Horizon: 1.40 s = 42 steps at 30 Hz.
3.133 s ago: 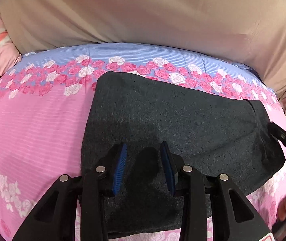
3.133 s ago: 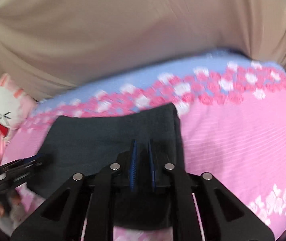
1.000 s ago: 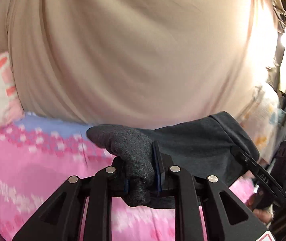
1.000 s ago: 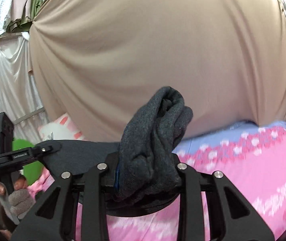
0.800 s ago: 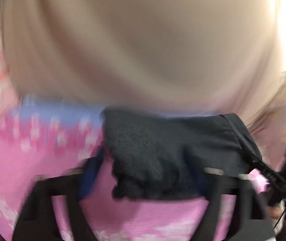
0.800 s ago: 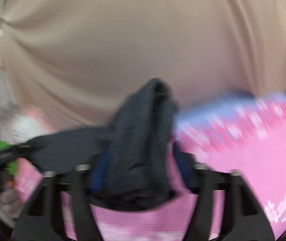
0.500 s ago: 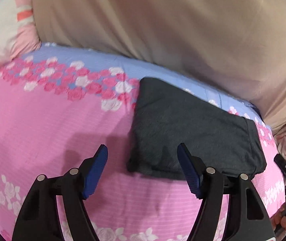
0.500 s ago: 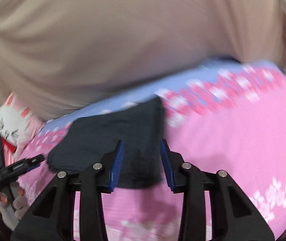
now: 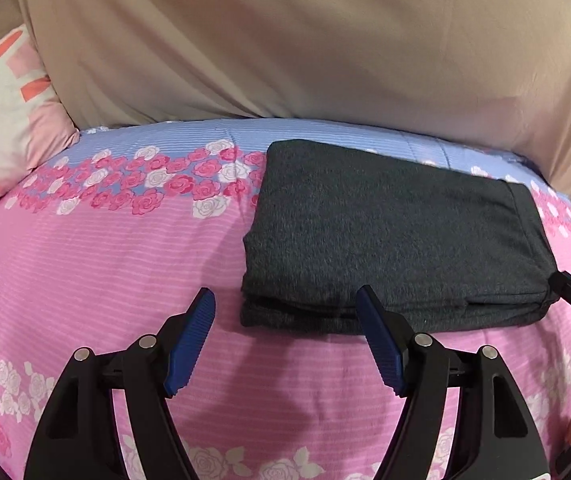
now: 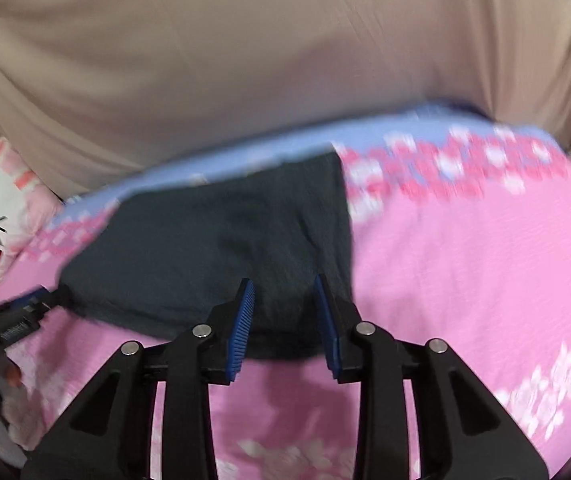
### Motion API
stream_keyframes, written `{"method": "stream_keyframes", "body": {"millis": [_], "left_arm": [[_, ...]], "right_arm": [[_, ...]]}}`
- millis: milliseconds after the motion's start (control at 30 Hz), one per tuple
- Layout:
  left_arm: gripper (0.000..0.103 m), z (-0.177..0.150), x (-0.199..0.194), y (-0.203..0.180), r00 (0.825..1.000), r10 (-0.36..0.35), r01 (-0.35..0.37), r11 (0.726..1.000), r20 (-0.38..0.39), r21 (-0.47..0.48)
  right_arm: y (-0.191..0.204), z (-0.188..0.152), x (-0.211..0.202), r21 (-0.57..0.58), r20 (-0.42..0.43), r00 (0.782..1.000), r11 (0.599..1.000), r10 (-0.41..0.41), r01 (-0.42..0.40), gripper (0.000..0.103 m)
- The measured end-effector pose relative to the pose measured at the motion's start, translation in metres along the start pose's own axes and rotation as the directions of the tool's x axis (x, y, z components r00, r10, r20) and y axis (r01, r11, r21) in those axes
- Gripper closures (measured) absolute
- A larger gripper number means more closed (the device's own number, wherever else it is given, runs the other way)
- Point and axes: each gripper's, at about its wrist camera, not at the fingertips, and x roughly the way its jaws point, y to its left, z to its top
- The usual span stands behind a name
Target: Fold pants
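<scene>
On the pink rose-printed bedsheet (image 9: 97,264) lie the dark grey knit pants (image 9: 397,236), folded into a flat layered rectangle near the sheet's blue far border. My left gripper (image 9: 285,300) hovers just in front of their near left corner, blue pads spread wide, gripping nothing. My right gripper (image 10: 283,286) hangs over the near edge, jaws apart, empty. A beige curtain (image 9: 285,40) hangs behind; a white-and-pink cartoon pillow (image 9: 1,136) sits far left.
</scene>
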Motion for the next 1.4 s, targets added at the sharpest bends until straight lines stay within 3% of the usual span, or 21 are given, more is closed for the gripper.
{"method": "stream_keyframes", "body": {"millis": [100, 233, 333, 533, 667, 800, 900, 967, 1033, 1133, 1233, 1400], "left_arm": [[0.033, -0.002, 0.001, -0.002, 1.0, 0.009, -0.009, 1.0, -0.002, 0.009], [0.033, -0.002, 0.002, -0.001, 1.0, 0.014, -0.014, 1.0, -0.011, 0.007], [0.033, -0.003, 0.003, 0.0, 1.0, 0.016, -0.016, 1.0, -0.023, 0.001], [0.033, -0.004, 0.003, 0.002, 1.0, 0.017, -0.017, 1.0, -0.023, -0.007], [0.032, -0.003, 0.004, 0.002, 0.999, 0.019, -0.019, 1.0, -0.026, -0.008], [0.032, -0.005, 0.002, 0.0, 0.999, 0.037, -0.037, 0.999, -0.01, 0.003], [0.03, -0.009, -0.006, -0.002, 0.998, 0.061, -0.061, 0.998, 0.018, 0.012], [0.026, -0.013, -0.012, -0.002, 0.997, 0.065, -0.066, 0.998, 0.028, 0.011], [0.024, -0.021, -0.023, 0.0, 0.996, 0.07, -0.07, 0.998, 0.047, -0.006], [0.016, -0.036, -0.04, 0.001, 0.996, 0.061, -0.058, 0.998, 0.061, -0.036], [0.016, -0.054, -0.056, -0.001, 0.996, 0.053, -0.049, 0.997, 0.069, -0.061], [0.016, -0.077, -0.082, -0.009, 0.985, 0.08, -0.067, 0.994, 0.153, -0.087]], "right_arm": [[-0.001, -0.008, -0.021, 0.025, 0.012, 0.999, 0.999, 0.033, -0.034, 0.071], [0.003, -0.024, -0.014, 0.023, -0.075, 0.993, 0.996, 0.093, -0.091, 0.071], [-0.001, -0.019, 0.015, 0.026, -0.143, 0.989, 0.999, 0.046, -0.043, 0.072], [-0.021, 0.01, 0.04, 0.084, -0.148, 0.988, 0.996, 0.029, -0.017, 0.075], [-0.01, 0.006, 0.038, 0.038, -0.124, 0.992, 0.999, -0.033, 0.038, 0.074], [0.008, -0.014, 0.008, -0.013, -0.055, 0.995, 0.996, -0.087, 0.087, 0.07], [0.011, -0.031, -0.013, 0.012, -0.032, 0.997, 0.998, -0.068, 0.068, 0.062], [0.013, -0.04, -0.025, 0.006, -0.007, 0.997, 0.997, -0.074, 0.074, 0.05], [0.017, -0.05, -0.041, 0.004, 0.024, 0.995, 0.995, -0.097, 0.097, 0.028], [0.019, -0.062, -0.06, 0.009, 0.06, 0.992, 0.994, -0.11, 0.11, 0.014], [0.018, -0.067, -0.073, 0.021, 0.095, 0.985, 0.989, -0.145, 0.143, 0.006], [0.022, -0.076, -0.085, 0.005, 0.11, 0.983, 0.989, -0.149, 0.15, 0.005]]}}
